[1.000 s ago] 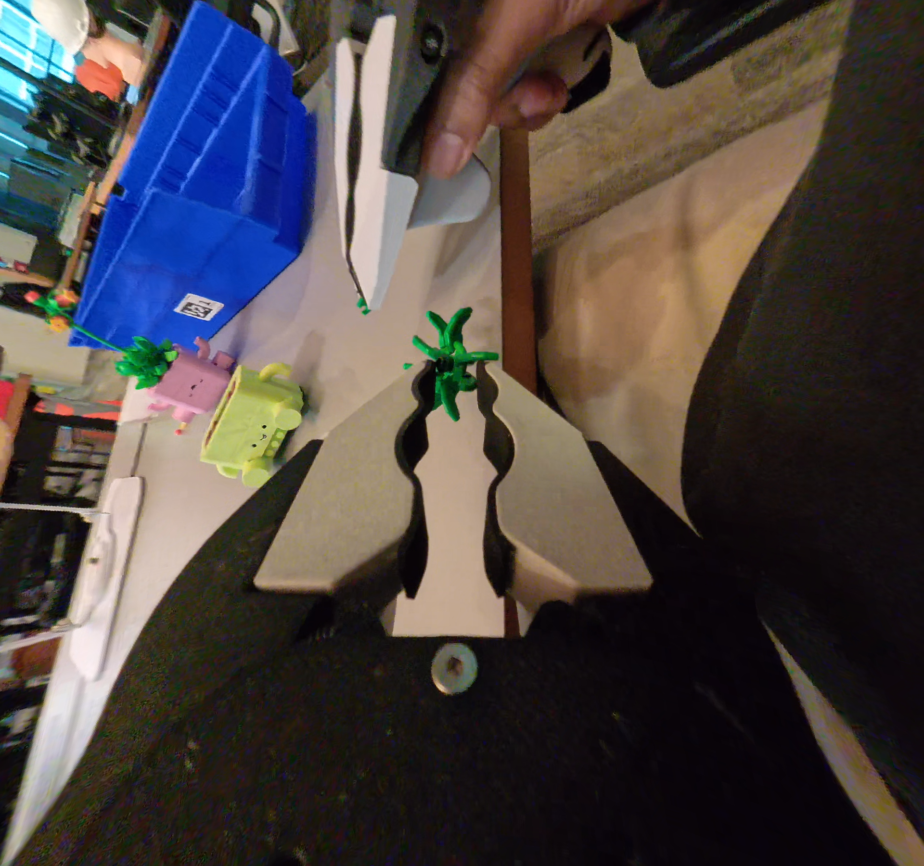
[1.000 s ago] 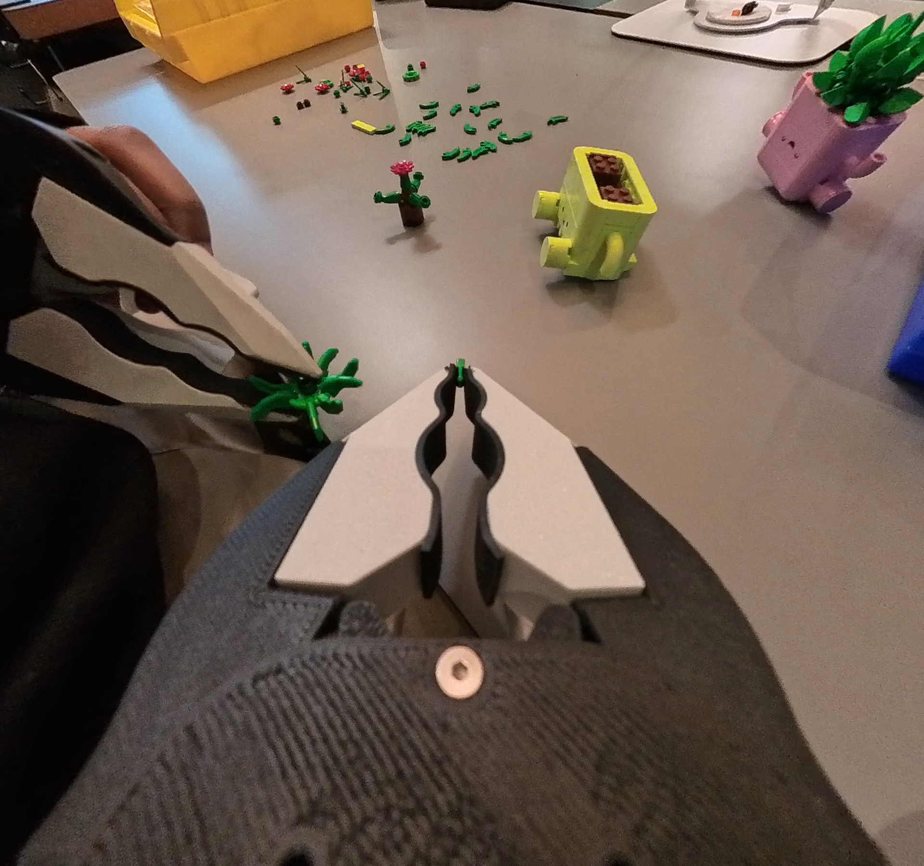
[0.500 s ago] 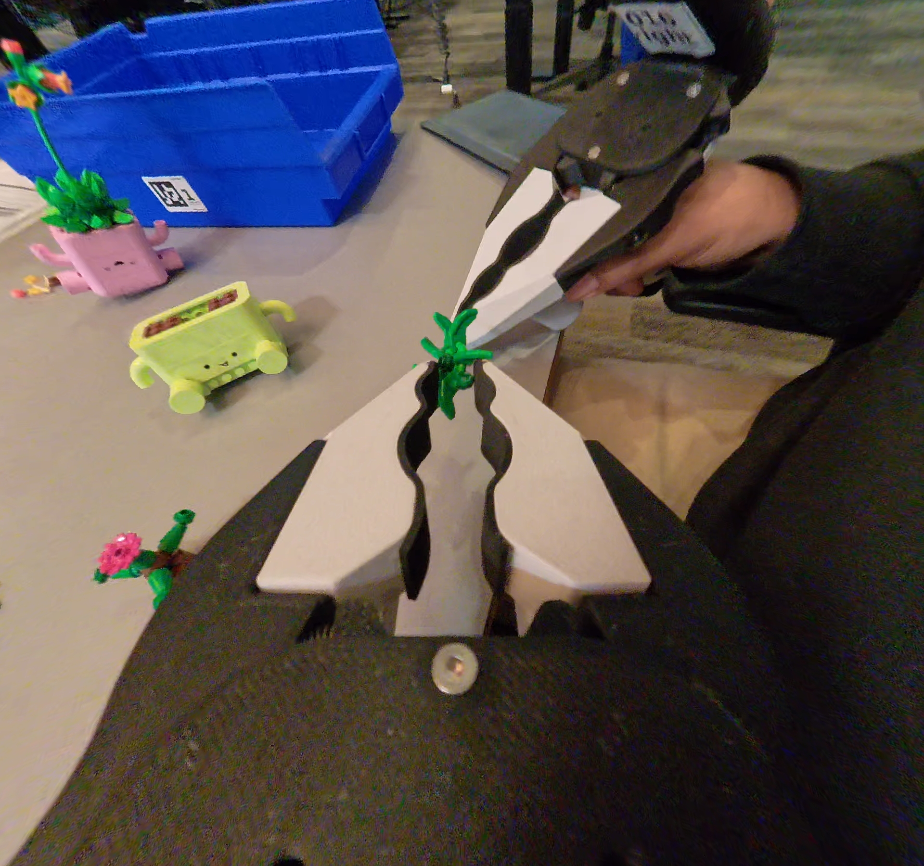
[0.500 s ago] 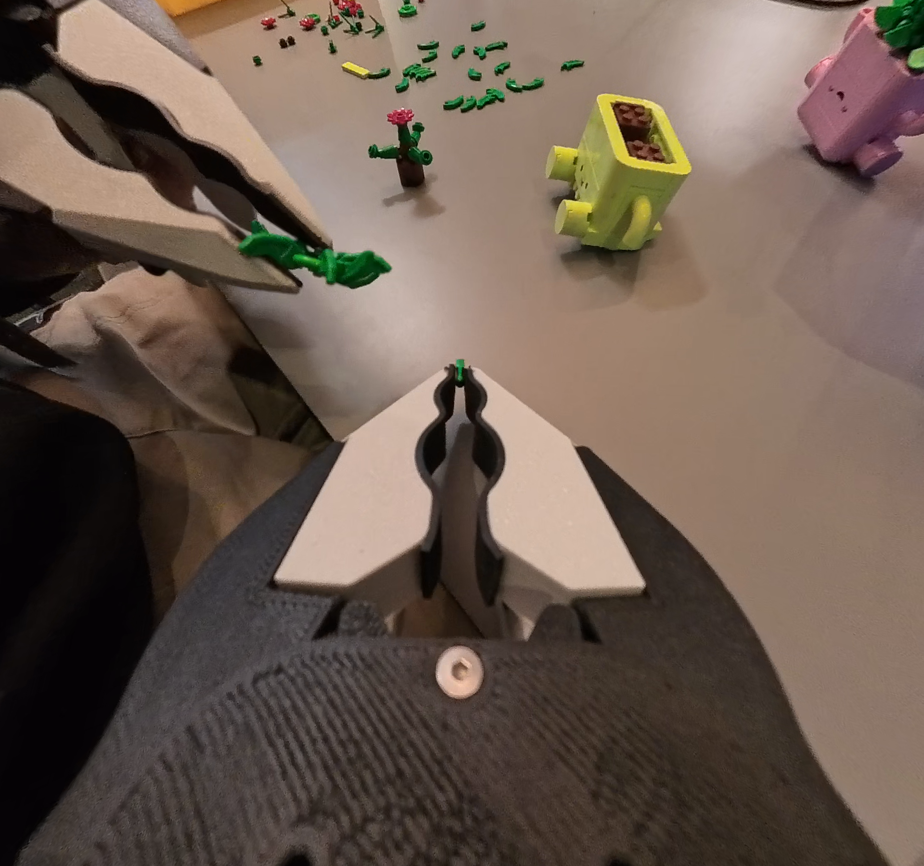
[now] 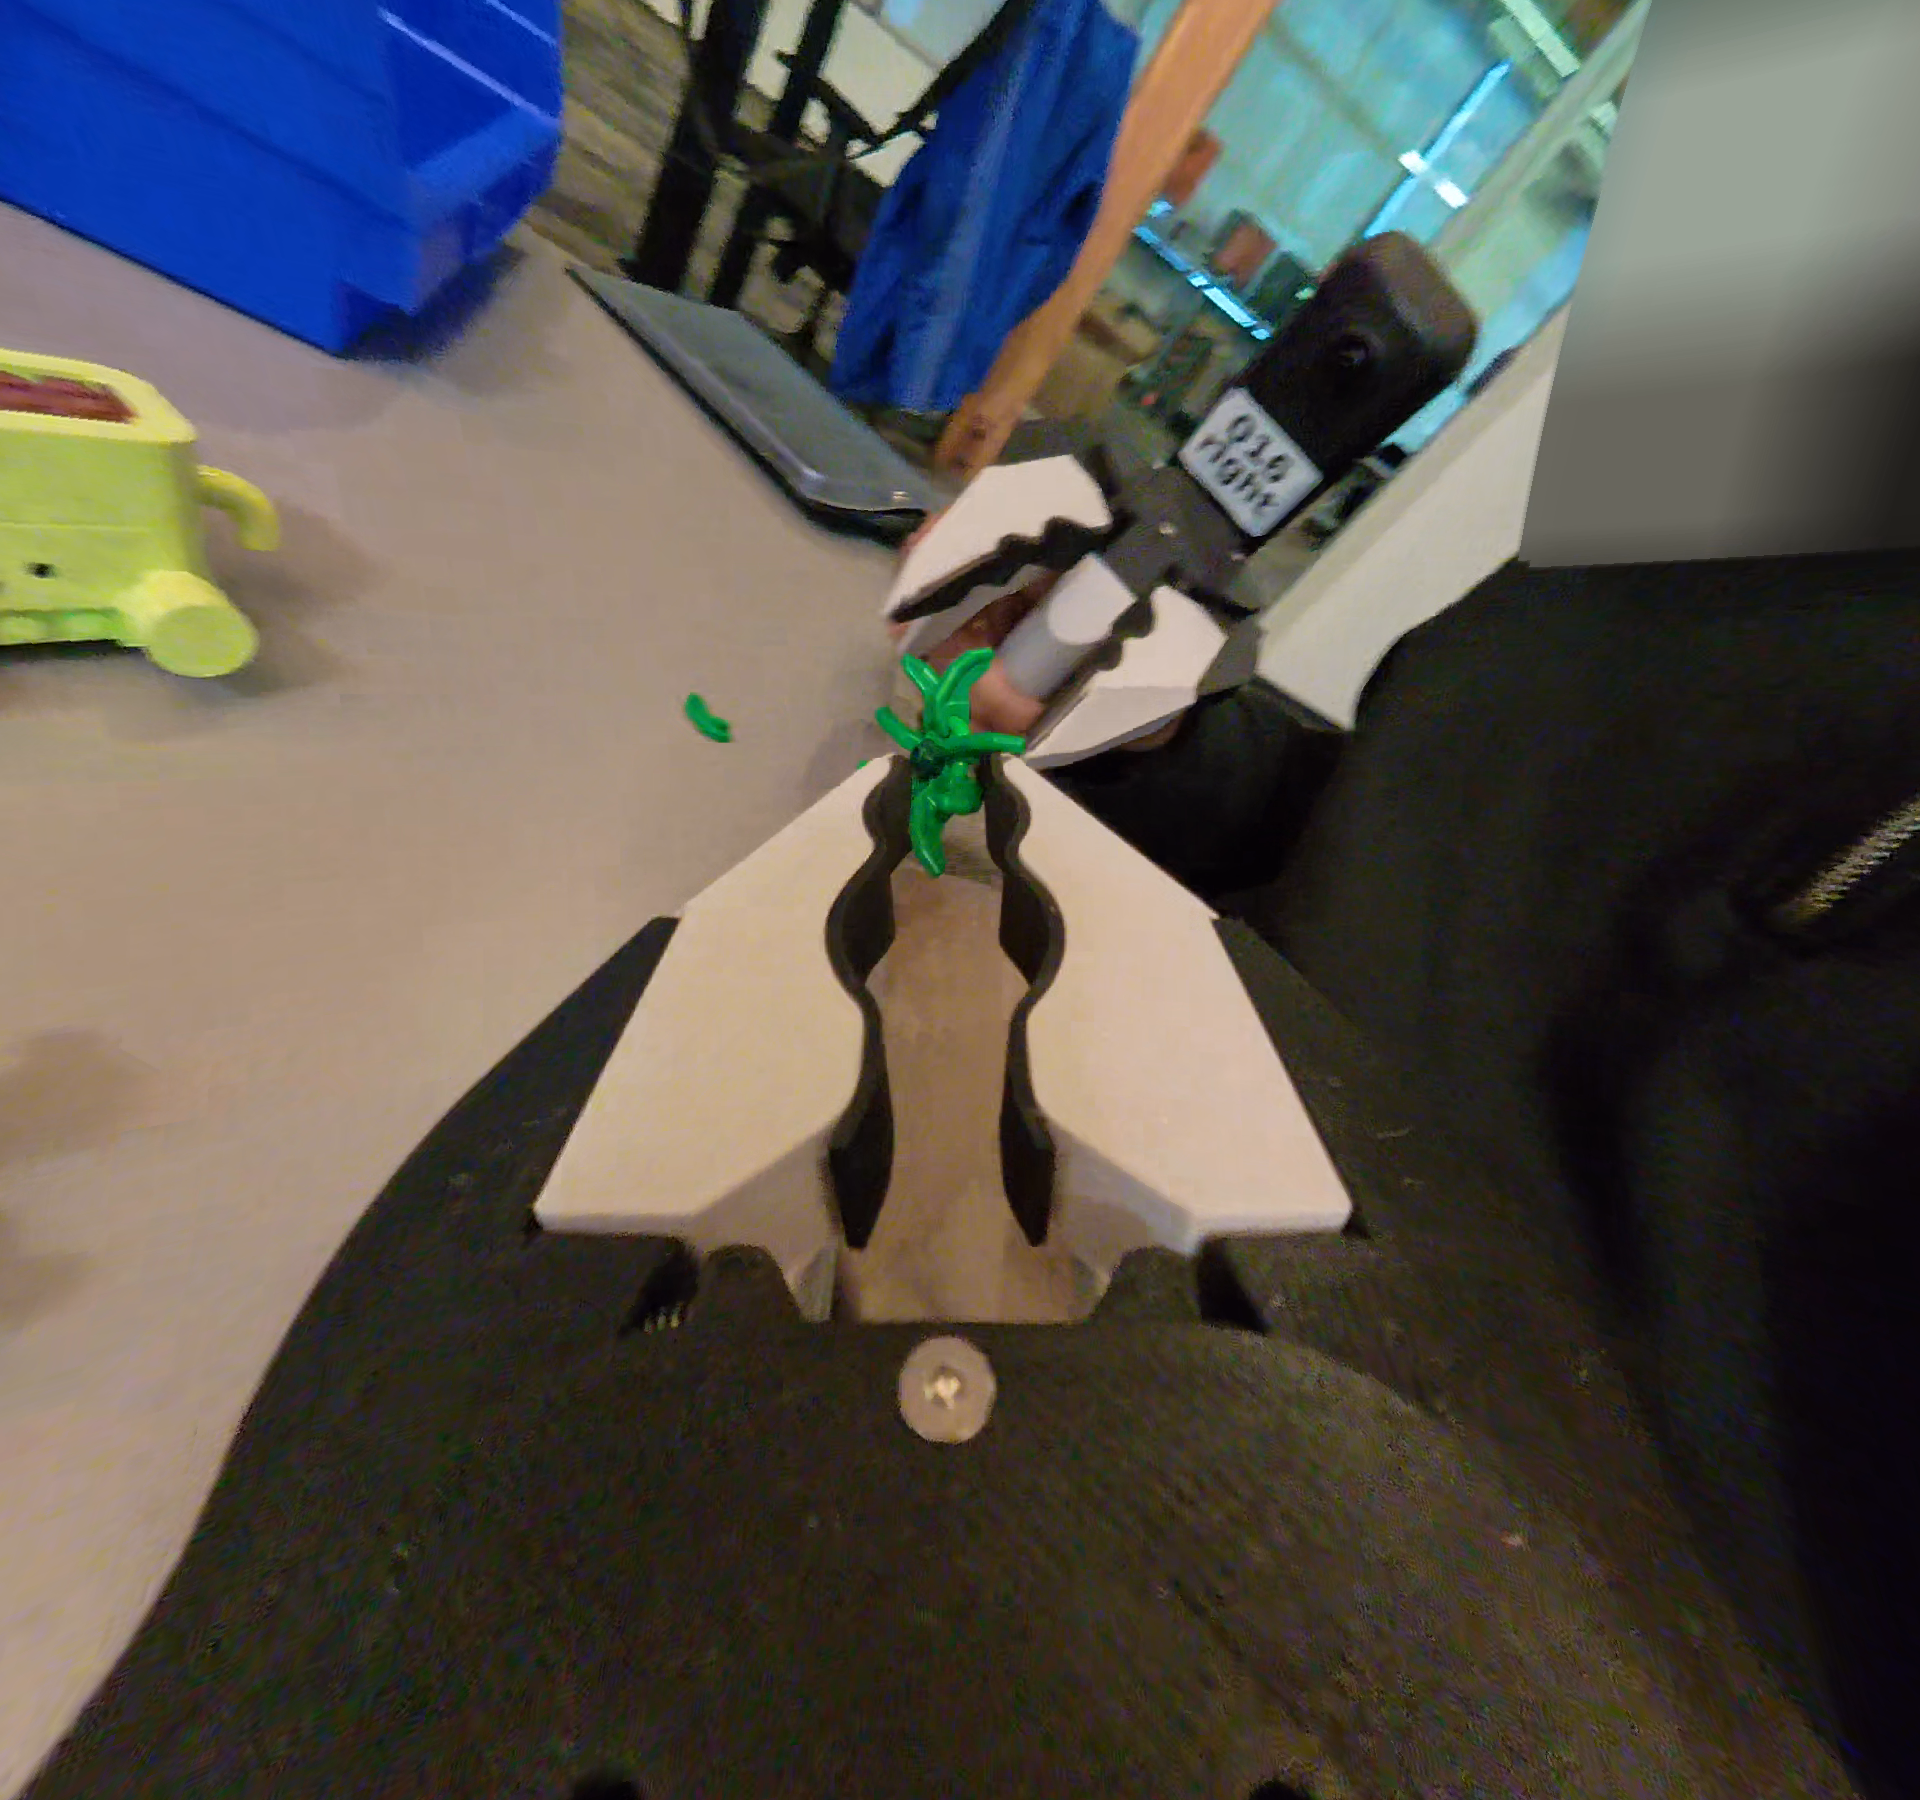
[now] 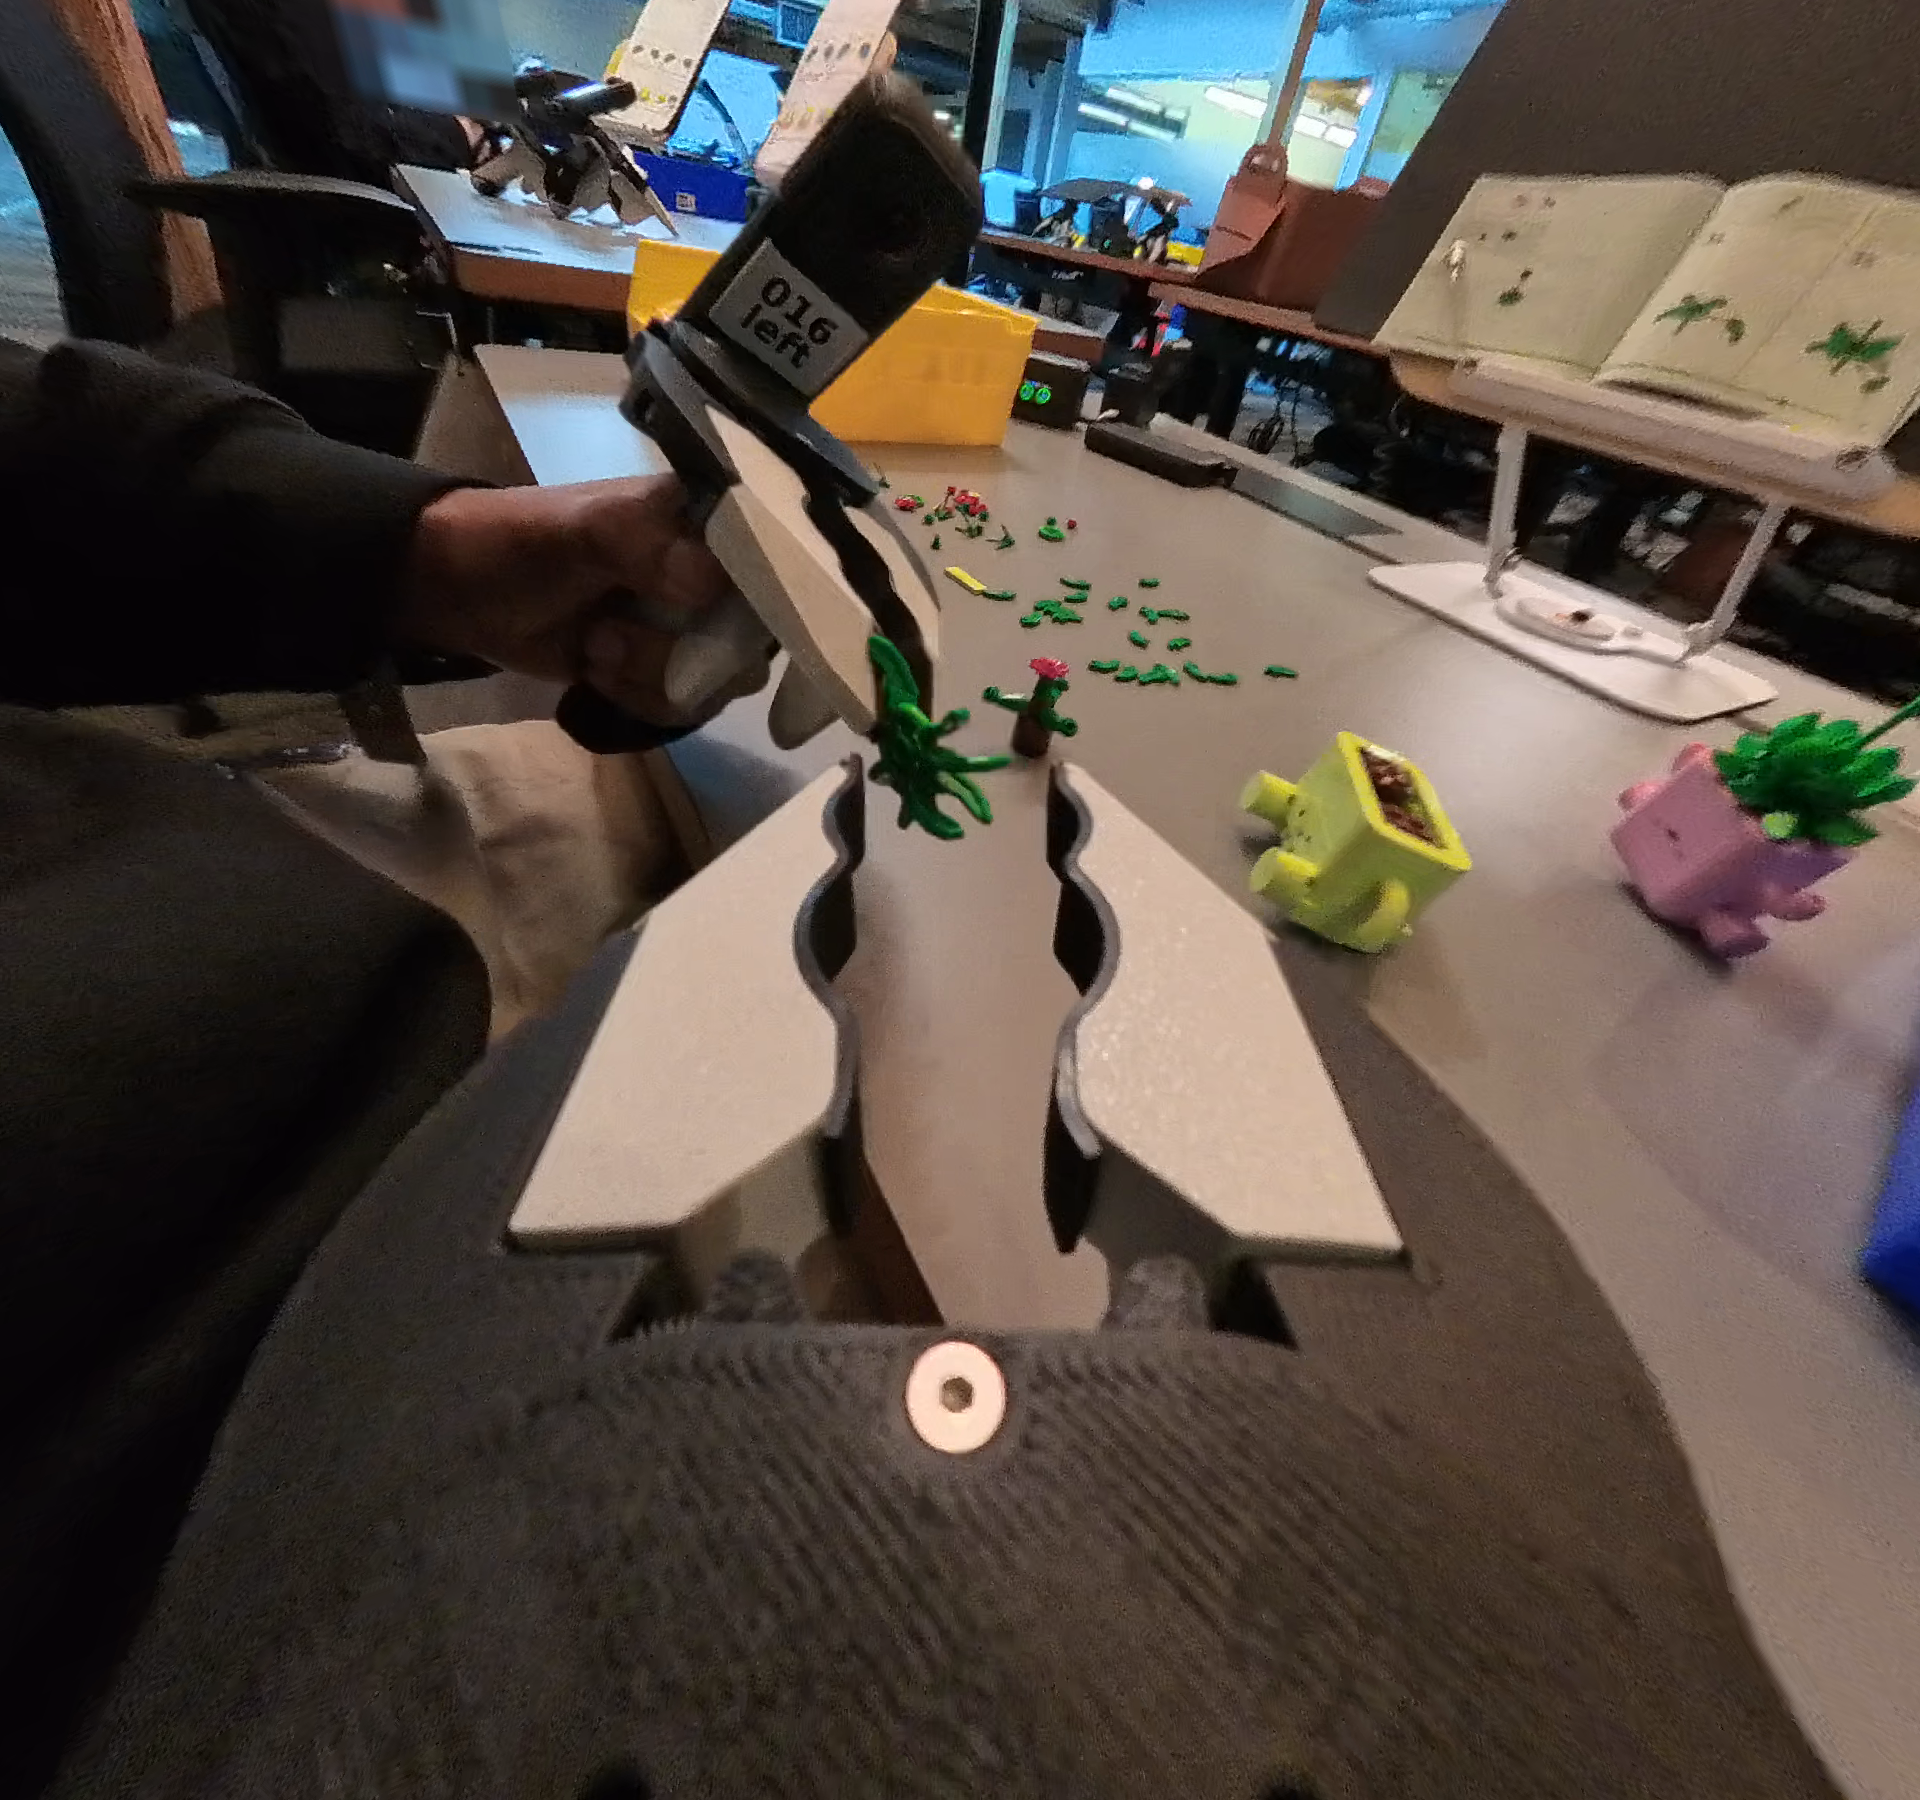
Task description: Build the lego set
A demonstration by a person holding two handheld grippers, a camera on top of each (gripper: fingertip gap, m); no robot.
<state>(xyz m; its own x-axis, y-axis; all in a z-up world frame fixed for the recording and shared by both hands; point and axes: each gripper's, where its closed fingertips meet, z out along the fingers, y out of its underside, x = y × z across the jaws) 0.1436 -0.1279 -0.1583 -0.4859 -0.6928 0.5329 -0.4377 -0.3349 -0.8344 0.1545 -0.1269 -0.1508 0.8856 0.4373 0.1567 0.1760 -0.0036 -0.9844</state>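
Note:
My left gripper (image 5: 940,763) is shut on a green spiky plant piece (image 5: 935,774), held at the fingertips above the grey table's (image 5: 468,763) near edge. The right wrist view shows this gripper (image 6: 899,685) pointing down with the plant piece (image 6: 925,763) hanging from it. My right gripper (image 6: 956,779) is open and empty, just below that piece; it also shows in the left wrist view (image 5: 971,680). A small green leaf piece (image 5: 709,720) lies on the table nearby. A lime pot (image 6: 1351,846) lies tilted and a small cactus with a pink flower (image 6: 1034,711) stands upright.
A purple pot with green leaves (image 6: 1745,836) sits at the right. Several loose green and red pieces (image 6: 1132,628) lie farther back. A yellow bin (image 6: 914,368), a blue bin (image 5: 260,88), and an open booklet on a white stand (image 6: 1662,296) ring the table. Both grippers' tips are close together, under 4 cm apart. The lime pot (image 6: 1351,846) is about 12 cm from my right fingertips. It turns up in the left wrist view (image 5: 175,489) as well.
My right gripper has opened and no longer holds its tiny green piece. Both grippers have swung round and now face each other. The left still holds the plant piece.

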